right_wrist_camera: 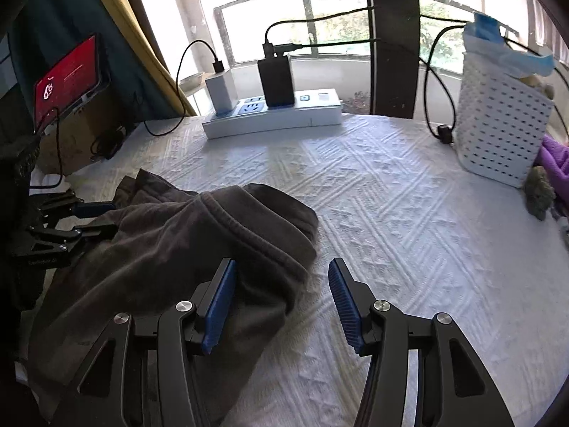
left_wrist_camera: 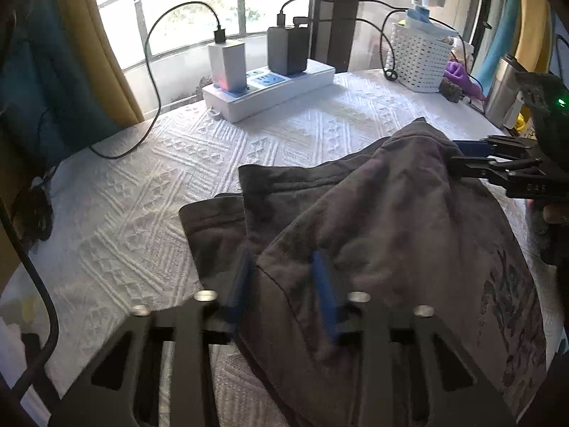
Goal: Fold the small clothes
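Right wrist view: right tool [right_wrist_camera: 282, 306] gapes wide, grey garment [right_wrist_camera: 170, 249] bunched against its left finger

Garment [left_wrist_camera: 391, 235]: dark grey-brown, darker printed motif at one end.
Table cover [right_wrist_camera: 391, 213]: white, raised geometric diamond weave.
Gripper pads [right_wrist_camera: 343, 306]: blue, ribbed; frames black.
Power strip [right_wrist_camera: 284, 117]: white, blue socket faces.
Chargers: one white [right_wrist_camera: 220, 94], one black [right_wrist_camera: 276, 80].
Basket [right_wrist_camera: 498, 124]: white, perforated.
Curtain [left_wrist_camera: 103, 35]: yellow.
Screen [right_wrist_camera: 67, 78]: red.
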A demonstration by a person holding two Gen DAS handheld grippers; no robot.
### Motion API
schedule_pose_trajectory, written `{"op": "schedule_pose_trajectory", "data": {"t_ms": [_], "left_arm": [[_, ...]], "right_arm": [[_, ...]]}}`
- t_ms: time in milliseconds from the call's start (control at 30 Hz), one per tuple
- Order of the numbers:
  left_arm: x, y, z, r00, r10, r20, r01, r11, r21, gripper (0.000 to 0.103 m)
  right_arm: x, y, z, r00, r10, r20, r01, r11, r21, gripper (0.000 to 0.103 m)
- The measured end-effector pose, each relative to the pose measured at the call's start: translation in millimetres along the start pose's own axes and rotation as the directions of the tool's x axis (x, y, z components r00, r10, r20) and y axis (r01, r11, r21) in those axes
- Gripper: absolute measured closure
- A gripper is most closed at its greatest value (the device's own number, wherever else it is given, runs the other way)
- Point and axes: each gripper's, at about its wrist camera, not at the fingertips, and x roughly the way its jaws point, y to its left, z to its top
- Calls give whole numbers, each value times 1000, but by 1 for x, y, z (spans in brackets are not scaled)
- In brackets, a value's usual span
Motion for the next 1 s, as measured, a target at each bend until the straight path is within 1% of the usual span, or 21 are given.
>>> {"op": "schedule_pose_trajectory", "data": {"t_ms": [67,100,167,200,300,500,667,733,800,867,933,1000], "left_arm": [[0,-3,0,1000,4,1,-4,1000,7,92],[-1,-4,1,1000,5,6,-5,1000,9,94],[-5,-5,2,1000,14,27,-14,1000,-1,95],[-8,-4,3,999,13,40,-13,1000,-10,95],[-18,0,7,997,12,72,-10,999,-30,95],[-23,5,9,996,29,86,-24,998,-62,95],[-37,10,8,993,36,116,-25,995,-99,96],[-40,12,8,991,44,125,-31,994,-102,96],[-34,17,6,992,62,106,-51,993,-109,96],[-25,23,3,995,65,80,-55,990,-127,96],[-16,25,0,995,80,61,-73,990,-119,96],[-8,25,-2,994,99,41,-94,990,-104,96]], "right_arm": [[4,-3,1,999,36,-7,-36,999,20,63],[8,-5,1,998,55,-13,-54,998,33,64],[10,-7,1,998,58,-13,-58,998,31,76],[10,-8,2,998,64,-12,-64,997,33,78],[9,-10,5,996,84,-7,-84,996,41,80],[12,-4,10,997,79,-7,-79,997,19,80],[8,2,15,996,86,6,-86,996,0,87],[4,5,17,996,87,15,-87,996,-13,87],[4,5,19,996,84,17,-83,996,-14,87],[9,3,19,997,73,9,-73,997,-7,87],[17,0,18,998,62,-3,-62,998,6,87],[23,-2,17,999,53,-2,-53,998,27,85]]}}
